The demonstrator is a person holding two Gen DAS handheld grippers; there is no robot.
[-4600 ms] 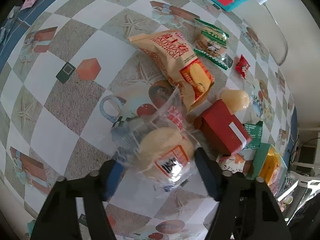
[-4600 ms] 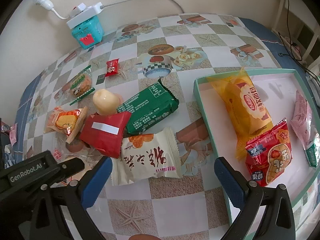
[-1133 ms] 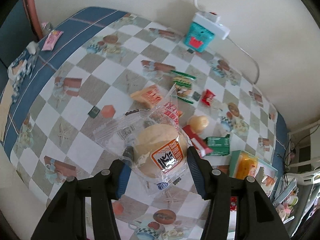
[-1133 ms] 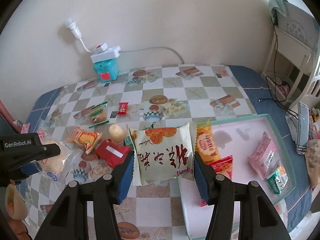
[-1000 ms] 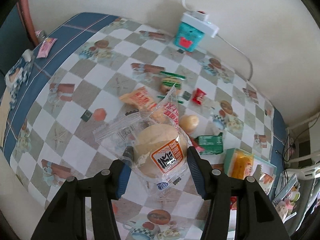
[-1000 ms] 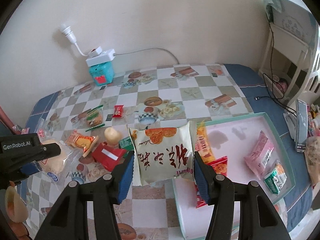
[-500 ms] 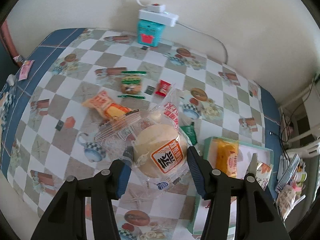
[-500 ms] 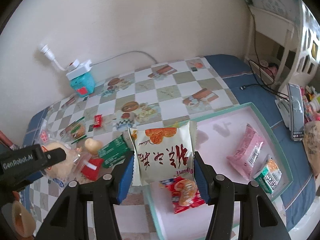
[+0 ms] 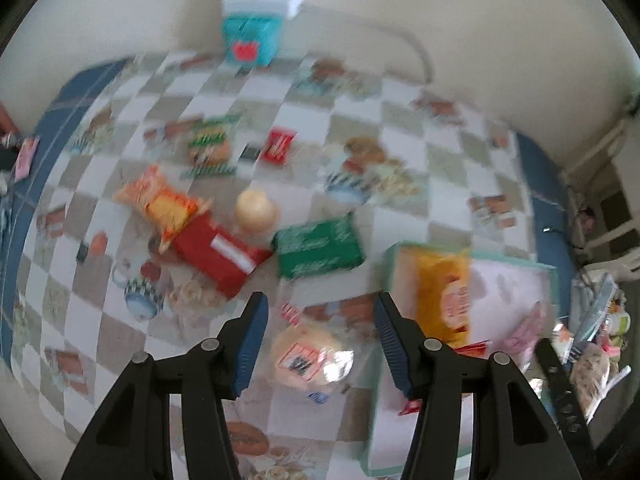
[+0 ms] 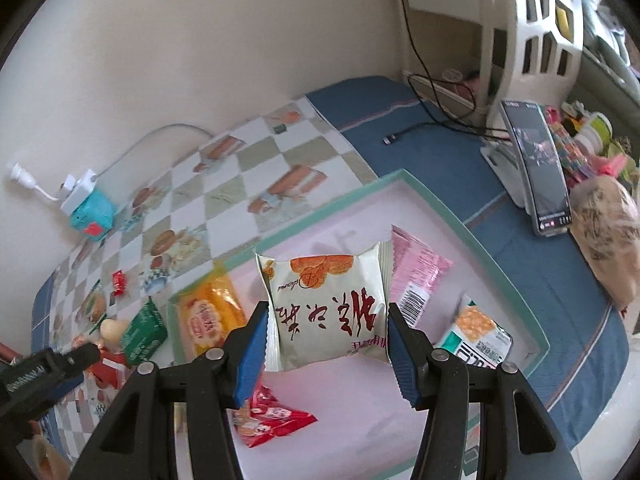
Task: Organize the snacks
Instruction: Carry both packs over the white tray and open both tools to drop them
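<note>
The right tongs pinched the white cracker bag above the tray. The left tongs stood spread, and the wrapped bun lay below them, apparently not touching. To do it well, lower the bag over a bare part of the tray, then let go.

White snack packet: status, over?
Right gripper shut on white packet, over teal tray. Left gripper: bun packet between jaws, grip unclear. Pink packet lies just beyond.
</note>
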